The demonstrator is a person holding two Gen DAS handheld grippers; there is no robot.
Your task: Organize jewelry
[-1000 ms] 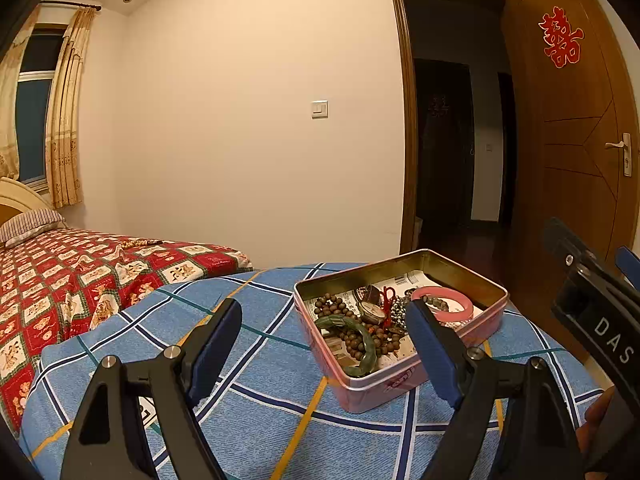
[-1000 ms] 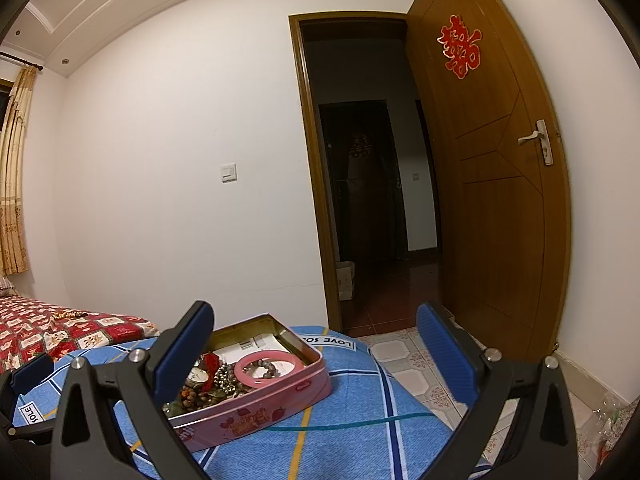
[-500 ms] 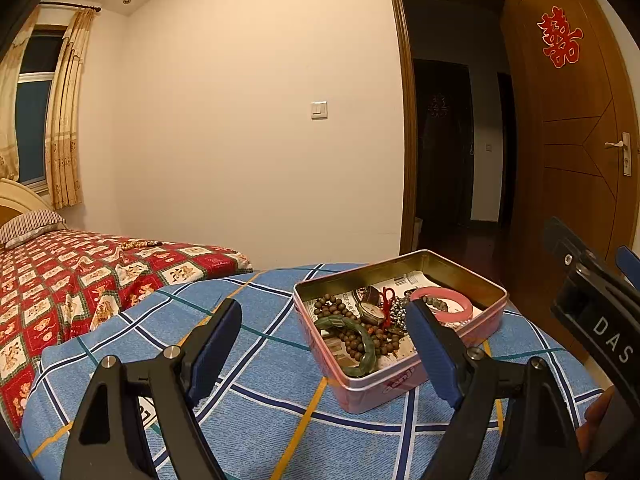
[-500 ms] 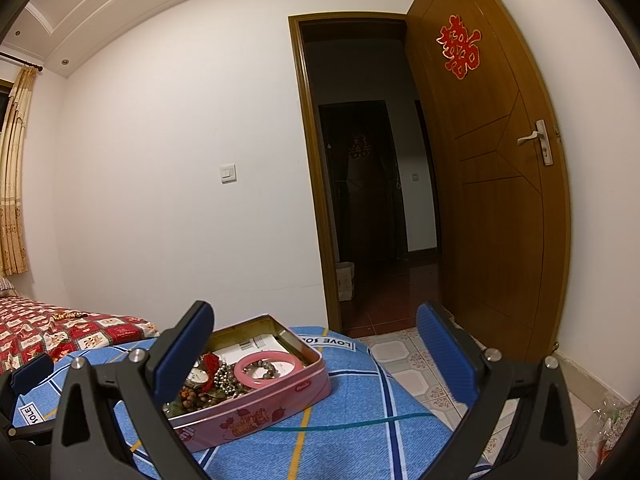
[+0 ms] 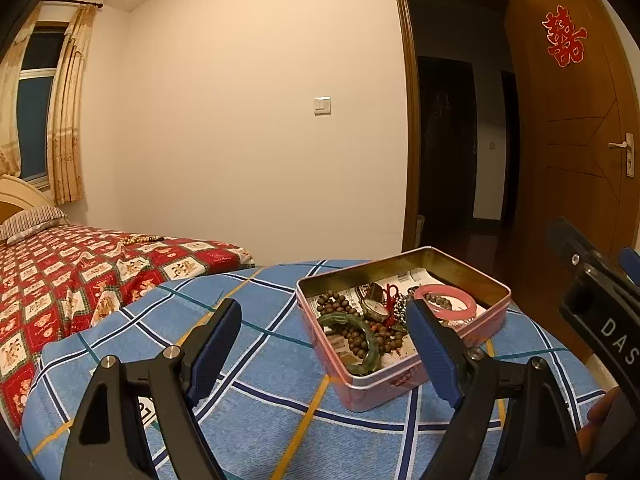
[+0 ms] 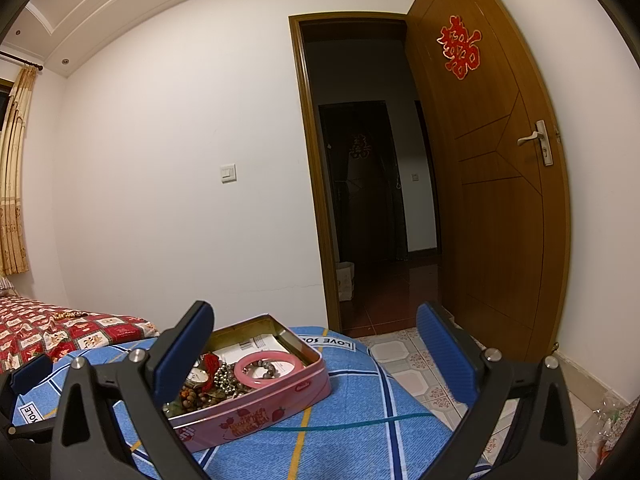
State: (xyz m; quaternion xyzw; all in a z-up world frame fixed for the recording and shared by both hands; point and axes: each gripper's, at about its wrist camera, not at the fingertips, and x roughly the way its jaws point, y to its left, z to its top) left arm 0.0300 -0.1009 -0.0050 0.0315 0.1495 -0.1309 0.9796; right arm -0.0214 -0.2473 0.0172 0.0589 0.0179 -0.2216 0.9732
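**Jewelry gathered in tin, sorting looks far from finished**

An open pink tin (image 5: 404, 336) sits on a surface draped in blue plaid cloth (image 5: 256, 344) at the foot of a bed (image 5: 80, 264), holding a jumble of jewelry: a green bangle (image 5: 356, 340), a pink bangle (image 5: 446, 304), strands of brown beads (image 5: 336, 304), silvery beads (image 6: 226, 380) and a red ornament (image 5: 390, 294), lying over printed paper. The left claw (image 5: 324, 344) hovers spread wide and empty, just short of the tin; the right claw (image 6: 316, 354) is likewise spread and empty, off to the tin's side. One beaded strand (image 5: 142, 239) lies well apart on the red bedspread. Judging by this, most pieces are collected but tangled together, the stray strand remains outside, and no lid is in view.
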